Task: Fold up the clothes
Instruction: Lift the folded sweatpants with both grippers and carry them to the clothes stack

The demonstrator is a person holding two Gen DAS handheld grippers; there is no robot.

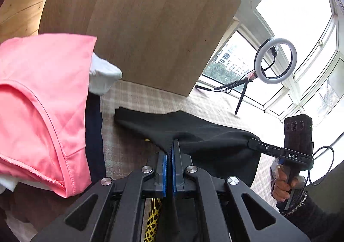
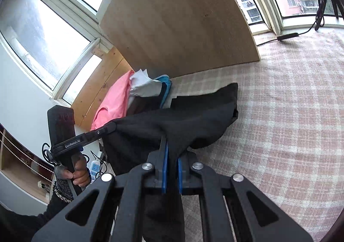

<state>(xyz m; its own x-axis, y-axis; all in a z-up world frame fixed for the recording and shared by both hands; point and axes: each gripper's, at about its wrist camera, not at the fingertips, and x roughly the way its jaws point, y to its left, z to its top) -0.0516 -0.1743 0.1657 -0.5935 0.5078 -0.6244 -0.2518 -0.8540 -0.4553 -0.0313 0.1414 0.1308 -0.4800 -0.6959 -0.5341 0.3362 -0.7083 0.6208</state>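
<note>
Left gripper (image 1: 172,145) clamped on black garment (image 1: 204,134); right gripper (image 2: 171,149) clamped on its other edge. Garment lifted between them, far end draped on checked bedcover (image 2: 290,113). Pink garment (image 1: 38,95) piled beside it.

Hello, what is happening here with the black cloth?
A person is folding clothes with two handheld grippers. The left gripper and the right gripper both have their jaws shut on the black garment, holding it up over the plaid bed cover. A pile with a pink garment lies beside it, near the wooden board.
</note>
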